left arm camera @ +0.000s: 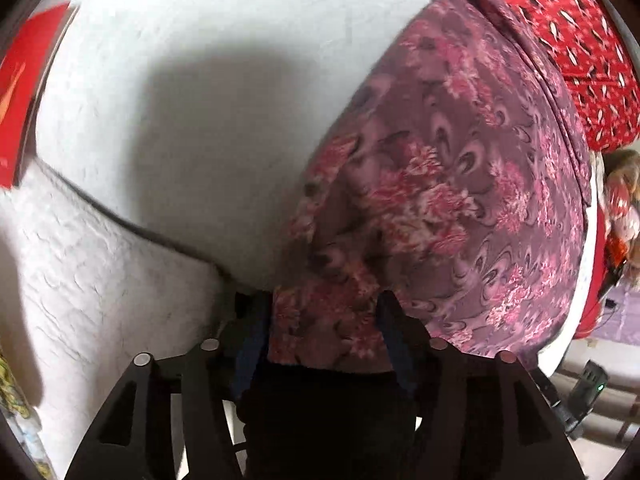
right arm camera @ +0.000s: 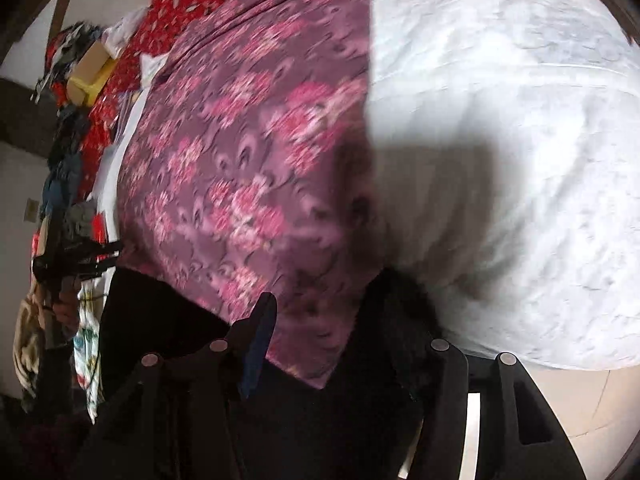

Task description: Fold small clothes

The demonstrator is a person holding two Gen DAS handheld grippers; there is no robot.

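Note:
A purple garment with a pink floral print [left arm camera: 460, 184] lies spread flat on a white padded surface [left arm camera: 180, 100]. My left gripper [left arm camera: 322, 320] points down at the garment's near edge and stands open; the hem lies between its fingers, and the pads do not press on it. In the right wrist view the same garment [right arm camera: 248, 152] fills the middle left. My right gripper [right arm camera: 332, 320] is open over its near corner. Its left finger [right arm camera: 260, 328] shows, while the right one is lost against black fuzzy fabric [right arm camera: 400, 312].
A red patterned cloth [left arm camera: 580, 40] lies beyond the garment's far side. A red object [left arm camera: 24, 92] sits at the far left edge. In the right wrist view a pile of clothes [right arm camera: 68, 184] and a yellow box [right arm camera: 90, 76] crowd the left. White bare surface [right arm camera: 520, 160] spreads right.

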